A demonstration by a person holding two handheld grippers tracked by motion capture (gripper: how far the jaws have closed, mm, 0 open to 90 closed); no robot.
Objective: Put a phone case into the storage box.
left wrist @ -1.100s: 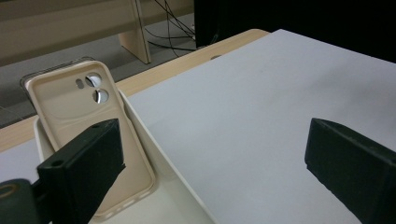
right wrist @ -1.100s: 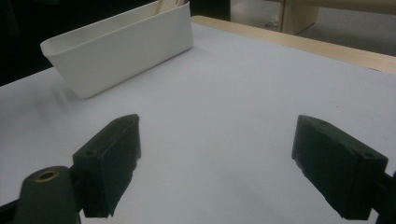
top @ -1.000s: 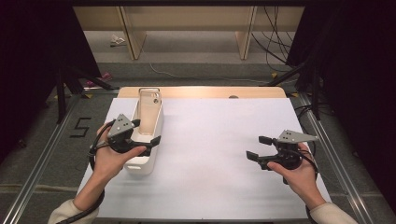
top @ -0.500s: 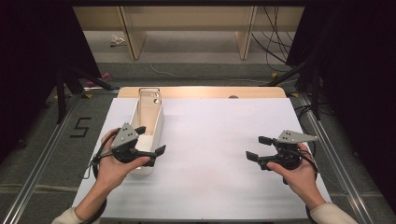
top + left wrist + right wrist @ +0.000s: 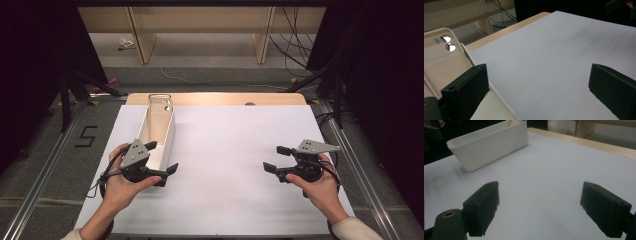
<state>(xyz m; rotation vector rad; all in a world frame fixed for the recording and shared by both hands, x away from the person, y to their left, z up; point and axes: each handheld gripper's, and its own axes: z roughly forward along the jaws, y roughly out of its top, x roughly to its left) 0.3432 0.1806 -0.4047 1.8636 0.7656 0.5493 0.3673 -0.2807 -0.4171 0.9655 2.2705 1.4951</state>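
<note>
Phone case (image 5: 441,57) standing in white bin (image 5: 159,132) at table's left, ungrasped. L gripper (image 5: 162,159) spread wide just beside bin's near end; R gripper (image 5: 277,159) also spread, well apart. Pick-up not yet begun.

It looks like a lab: a white table (image 5: 240,150) in a metal frame (image 5: 45,165), dark curtains (image 5: 30,60), and cables (image 5: 295,30) on the floor.

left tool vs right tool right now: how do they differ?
The left tool sits at the near end of the white bin, one jaw over its rim; the right tool hovers above bare white table sheet, away from the bin. Both have their jaws wide apart and hold nothing.
</note>
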